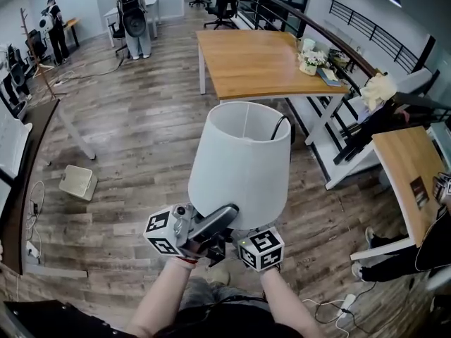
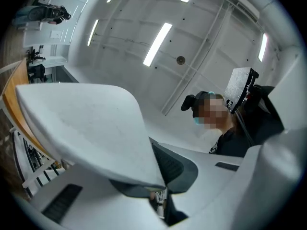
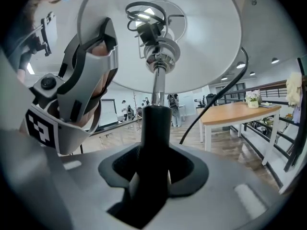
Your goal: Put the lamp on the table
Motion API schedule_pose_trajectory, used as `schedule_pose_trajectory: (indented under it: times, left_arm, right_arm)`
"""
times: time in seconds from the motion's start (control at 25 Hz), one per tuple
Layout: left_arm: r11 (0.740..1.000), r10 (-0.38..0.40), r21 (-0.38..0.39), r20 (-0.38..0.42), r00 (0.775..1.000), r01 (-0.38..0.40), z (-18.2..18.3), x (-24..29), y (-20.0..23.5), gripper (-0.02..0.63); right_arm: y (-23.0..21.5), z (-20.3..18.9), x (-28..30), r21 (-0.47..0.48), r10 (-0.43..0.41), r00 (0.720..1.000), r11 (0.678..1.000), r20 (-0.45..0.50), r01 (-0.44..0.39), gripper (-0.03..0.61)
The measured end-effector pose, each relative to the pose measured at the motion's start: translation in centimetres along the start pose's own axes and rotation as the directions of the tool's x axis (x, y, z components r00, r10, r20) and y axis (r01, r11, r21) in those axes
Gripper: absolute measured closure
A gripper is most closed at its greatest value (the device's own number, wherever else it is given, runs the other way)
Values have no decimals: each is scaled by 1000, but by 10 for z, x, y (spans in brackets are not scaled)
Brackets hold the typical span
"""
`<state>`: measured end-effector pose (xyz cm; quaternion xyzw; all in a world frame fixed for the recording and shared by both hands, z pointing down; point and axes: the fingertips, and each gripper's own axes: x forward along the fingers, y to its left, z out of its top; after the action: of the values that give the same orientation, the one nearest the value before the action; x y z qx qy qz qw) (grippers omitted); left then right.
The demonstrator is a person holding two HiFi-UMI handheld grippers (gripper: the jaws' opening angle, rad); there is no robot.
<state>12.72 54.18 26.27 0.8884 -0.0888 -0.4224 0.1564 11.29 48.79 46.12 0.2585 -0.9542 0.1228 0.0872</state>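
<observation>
**Lamp held in the air by both grippers, short of the table**

Both forearms [image 1: 165, 298] come up from the bottom edge of the head view, close together, and the two grippers sit side by side under the lamp [image 1: 243, 162].

The left gripper [image 2: 160, 193] is tipped upward, so its own view takes in the ceiling lights [image 2: 157, 43]. Its jaws are drawn close on the lower rim of the white shade [image 2: 86, 123], which runs down between them as a thin edge. The right gripper view shows the same hold from the side, with one finger lying against the shade's outer face.

The right gripper [image 3: 152, 174] points about level across the room. Its dark pads press on either side of the black stem [image 3: 156, 128], which rises straight up between them to the chrome fitting inside the shade. A black cord [image 3: 216, 107] hangs from the shade beside the stem.

The lamp stands upright in the air over the wood floor [image 1: 134, 153], its open top facing up. The wooden table [image 1: 257, 62] is farther ahead and well apart from the lamp
</observation>
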Motion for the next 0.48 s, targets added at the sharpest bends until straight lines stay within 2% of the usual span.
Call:
schedule_pose_trajectory:
  times: [0.48]
  left_arm:
    - [1000, -22, -11, 3, 1000, 22, 38, 18, 68, 603]
  right_arm:
    - [-55, 36, 50, -14, -9, 1000, 1000, 9, 9, 411]
